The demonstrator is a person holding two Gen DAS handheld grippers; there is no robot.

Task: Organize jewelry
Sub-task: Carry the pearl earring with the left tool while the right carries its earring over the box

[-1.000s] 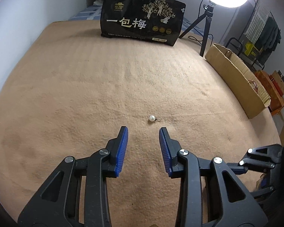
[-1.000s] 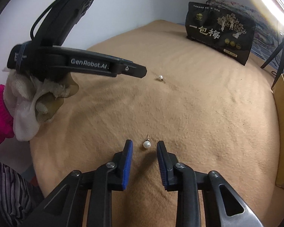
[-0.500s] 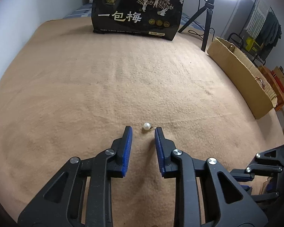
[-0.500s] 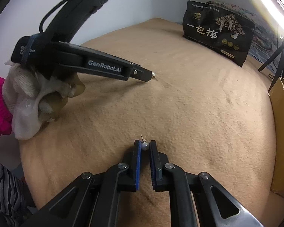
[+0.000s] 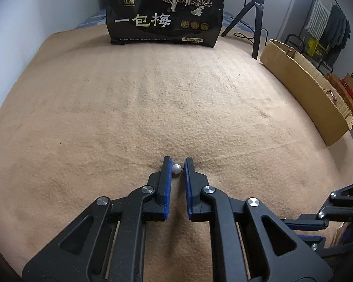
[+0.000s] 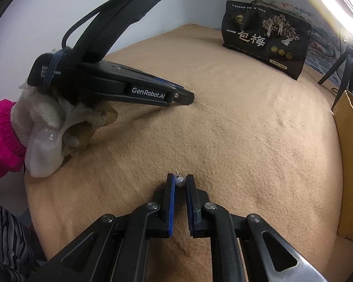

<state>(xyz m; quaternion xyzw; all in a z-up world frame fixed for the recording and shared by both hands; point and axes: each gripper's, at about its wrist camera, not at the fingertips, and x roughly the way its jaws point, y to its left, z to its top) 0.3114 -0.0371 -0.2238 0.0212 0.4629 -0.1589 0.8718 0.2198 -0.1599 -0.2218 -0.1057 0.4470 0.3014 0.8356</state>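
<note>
Two white pearl stud earrings are on the tan blanket. In the left wrist view my left gripper [image 5: 177, 163] is closed around one pearl earring [image 5: 176, 168], its blue pads pressing the pearl down at the blanket. In the right wrist view my right gripper [image 6: 180, 179] is shut on the other pearl earring [image 6: 180, 182], whose thin post sticks out up and to the left. The left gripper also shows in the right wrist view [image 6: 188, 98], low on the blanket, held by a white-gloved hand; its pearl is hidden there.
A black snack bag [image 5: 164, 16] with Chinese lettering stands at the blanket's far edge. A cardboard box [image 5: 306, 87] runs along the right side. A ring light on a tripod [image 5: 256, 18] stands behind. The blanket [image 5: 153, 108] slopes off at its edges.
Both grippers moved forward and closed onto their pearls. The left one was open a second ago with the pearl ahead of it; now the pearl sits between its pads.
</note>
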